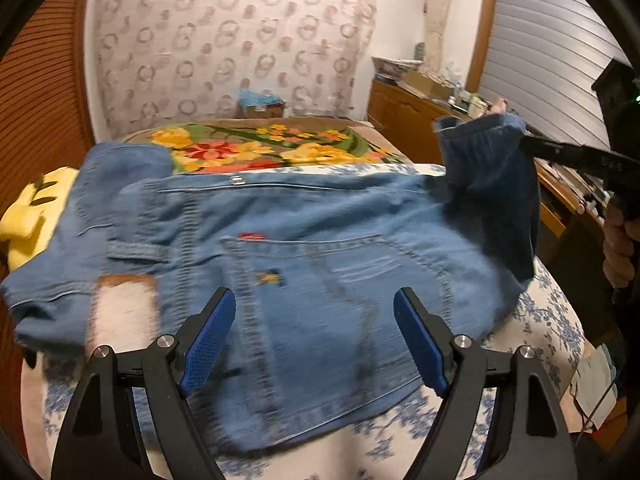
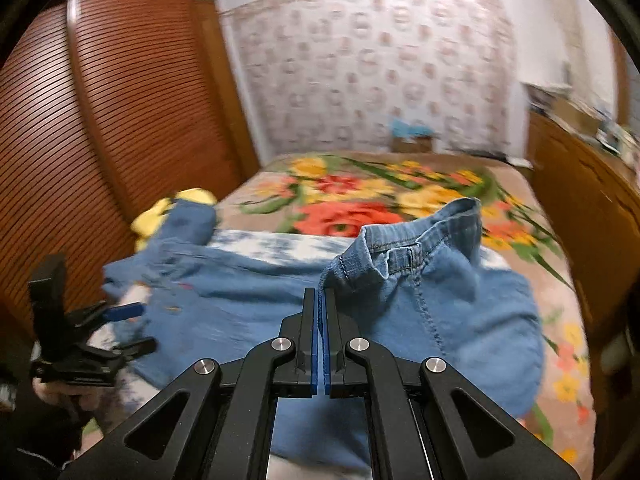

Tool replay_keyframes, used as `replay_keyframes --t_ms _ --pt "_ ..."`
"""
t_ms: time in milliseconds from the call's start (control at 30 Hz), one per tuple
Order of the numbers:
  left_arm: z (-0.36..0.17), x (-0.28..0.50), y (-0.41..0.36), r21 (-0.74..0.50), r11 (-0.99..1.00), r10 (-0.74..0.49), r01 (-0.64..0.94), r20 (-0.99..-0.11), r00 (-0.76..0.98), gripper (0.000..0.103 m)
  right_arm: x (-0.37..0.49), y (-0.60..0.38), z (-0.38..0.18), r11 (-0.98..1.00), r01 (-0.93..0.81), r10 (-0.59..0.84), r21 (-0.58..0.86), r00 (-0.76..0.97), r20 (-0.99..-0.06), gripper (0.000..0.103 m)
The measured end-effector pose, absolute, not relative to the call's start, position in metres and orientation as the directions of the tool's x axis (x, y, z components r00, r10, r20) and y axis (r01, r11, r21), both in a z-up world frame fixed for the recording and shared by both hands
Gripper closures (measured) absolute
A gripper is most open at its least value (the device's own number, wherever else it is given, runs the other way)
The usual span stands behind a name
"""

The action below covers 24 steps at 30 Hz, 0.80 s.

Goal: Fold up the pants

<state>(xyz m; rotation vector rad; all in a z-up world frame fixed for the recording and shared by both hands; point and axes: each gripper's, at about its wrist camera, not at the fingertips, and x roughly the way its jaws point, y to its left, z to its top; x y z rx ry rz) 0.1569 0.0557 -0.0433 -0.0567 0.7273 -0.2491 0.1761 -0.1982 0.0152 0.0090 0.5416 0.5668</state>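
**Jeans lifted at one end**

We saw the blue jeans (image 1: 304,248) spread across the bed (image 1: 552,320). Our left gripper (image 1: 314,312) hovered over them, jaws wide, nothing between. Our right gripper (image 1: 532,144) pinched a raised, darker fold at the right edge.

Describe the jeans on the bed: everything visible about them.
The jeans are faded blue denim, spread mostly flat on the blue-flowered white sheet, back pocket with red tab facing up. A tan waist patch shows. The right tool is shut on the waistband edge, lifting that part. The left tool hovers open above them.
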Motion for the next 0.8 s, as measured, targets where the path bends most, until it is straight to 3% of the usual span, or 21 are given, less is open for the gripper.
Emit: replay_keyframes --t_ms 267,500,667,800 --pt "-0.049 0.15 0.087 -0.143 0.982 -0.19 0.127 -0.654 0.733 0.021 0.185 -0.145 0.013 0.735 -0.66 0.634 0.157 0.587 -0.503 0.1" --pt "-0.055 0.163 0.085 -0.146 0.981 -0.196 0.131 -0.667 0.718 0.021 0.232 -0.154 0.014 0.75 -0.645 0.605 0.145 0.58 -0.545 0.093" --pt "-0.053 0.178 0.065 -0.149 0.973 -0.229 0.174 -0.671 0.705 0.021 0.255 -0.151 0.015 0.804 -0.585 0.529 0.101 0.628 -0.571 0.071" --pt "-0.048 0.192 0.048 -0.158 0.964 -0.263 0.213 -0.668 0.696 0.021 0.279 -0.16 0.005 0.832 -0.55 0.478 0.071 0.646 -0.595 0.064"
